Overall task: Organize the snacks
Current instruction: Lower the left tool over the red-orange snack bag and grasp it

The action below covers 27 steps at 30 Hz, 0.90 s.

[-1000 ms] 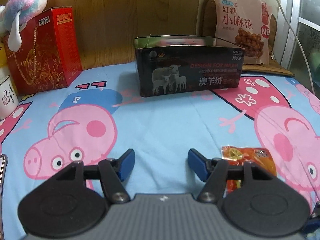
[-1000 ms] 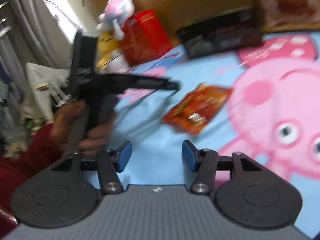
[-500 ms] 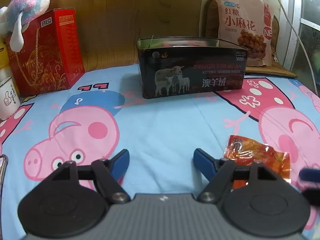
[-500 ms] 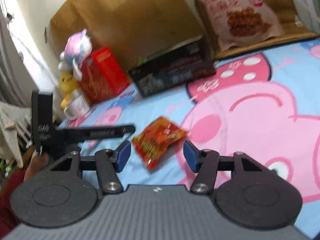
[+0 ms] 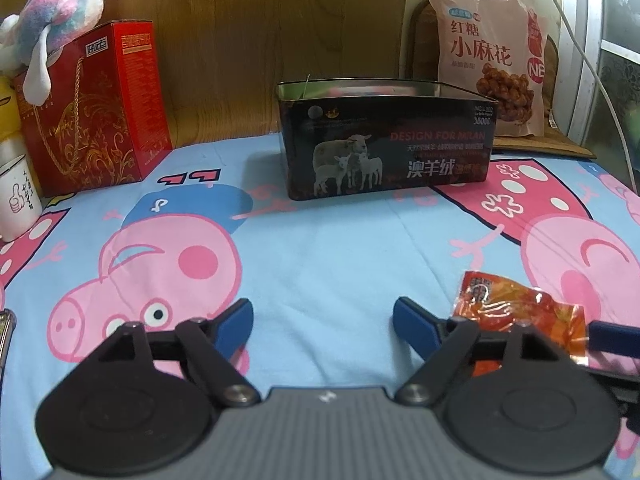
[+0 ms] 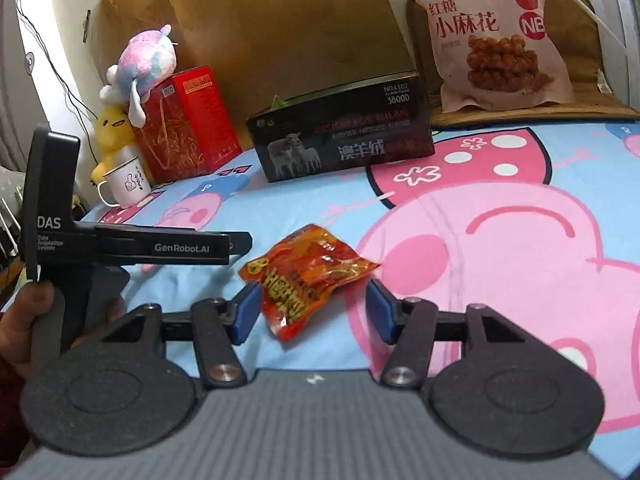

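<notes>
Left to right across the bed sheet [image 5: 328, 248]: a white mug [image 5: 16, 196] at the far left edge, a red gift box [image 5: 100, 104] with a pink-and-blue plush toy [image 5: 56, 12] lying on top, a dark open tin [image 5: 384, 140] printed with sheep in the middle, a large pink snack bag [image 5: 488, 56] propped behind its right end. Compared with one second ago these items hold the same places in the left wrist view. The left gripper [image 5: 322, 322] has just been opening; its blue pads now stand much wider apart than a second ago, with only bare sheet between them and nothing gripped. The orange snack packet [image 5: 516, 308] lies flat on the sheet just right of that gripper's right finger, partly hidden by the linkage. A blue fingertip of the other tool now enters at the right edge, touching or just beside the packet; it was not in the frame a second ago. In the right wrist view, the packet [image 6: 308, 276] was earlier ahead and clear of the fingers; now its near half sits between the pads of the right gripper [image 6: 312, 312]. Those jaws are about half open, unchanged in width, and a gap shows on each side, so the packet is not clamped. A hand [image 6: 24, 320] holds the left tool at left.
</notes>
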Each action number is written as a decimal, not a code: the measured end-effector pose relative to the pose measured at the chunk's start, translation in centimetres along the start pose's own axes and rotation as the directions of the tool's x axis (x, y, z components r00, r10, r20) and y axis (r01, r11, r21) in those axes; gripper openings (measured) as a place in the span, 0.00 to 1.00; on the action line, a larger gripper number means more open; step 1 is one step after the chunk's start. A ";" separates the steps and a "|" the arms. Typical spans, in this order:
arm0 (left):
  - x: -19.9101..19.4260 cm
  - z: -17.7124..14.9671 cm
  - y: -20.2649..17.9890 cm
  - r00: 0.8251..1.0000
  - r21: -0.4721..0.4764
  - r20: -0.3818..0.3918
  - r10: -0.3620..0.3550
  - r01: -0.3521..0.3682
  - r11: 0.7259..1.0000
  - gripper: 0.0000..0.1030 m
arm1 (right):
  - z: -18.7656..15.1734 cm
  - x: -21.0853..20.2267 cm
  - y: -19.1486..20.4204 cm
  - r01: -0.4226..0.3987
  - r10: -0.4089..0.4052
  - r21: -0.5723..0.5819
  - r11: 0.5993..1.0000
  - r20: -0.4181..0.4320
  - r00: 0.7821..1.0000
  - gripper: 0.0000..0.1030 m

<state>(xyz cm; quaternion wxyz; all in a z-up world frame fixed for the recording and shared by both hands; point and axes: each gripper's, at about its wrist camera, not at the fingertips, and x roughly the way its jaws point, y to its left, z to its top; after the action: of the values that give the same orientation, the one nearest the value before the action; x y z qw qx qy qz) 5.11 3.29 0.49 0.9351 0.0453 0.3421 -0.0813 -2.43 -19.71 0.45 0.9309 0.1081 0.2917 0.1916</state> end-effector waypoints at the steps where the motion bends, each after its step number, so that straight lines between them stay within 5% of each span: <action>1: 0.0 0.0 0.0 1.000 0.000 0.001 0.000 0.000 1.000 0.80 | -0.1 0.0 0.1 0.000 0.000 -0.001 1.000 0.003 1.000 0.59; 22: 0.0 -0.3 0.2 1.000 -0.002 0.015 -0.016 0.016 1.000 0.84 | -0.6 -0.1 0.4 -0.015 0.016 -0.014 1.000 0.033 0.999 0.65; 27: -0.4 -0.2 0.6 0.993 -0.024 0.033 -0.117 0.118 0.993 0.75 | -0.6 -0.1 0.5 -0.031 0.031 -0.016 0.999 0.029 0.999 0.65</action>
<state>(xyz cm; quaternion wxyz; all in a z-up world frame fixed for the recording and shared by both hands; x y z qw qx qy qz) 4.73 3.93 0.61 0.9344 0.0117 0.3304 -0.1325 -3.00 -19.29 0.15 0.9327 0.1084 0.2748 0.2067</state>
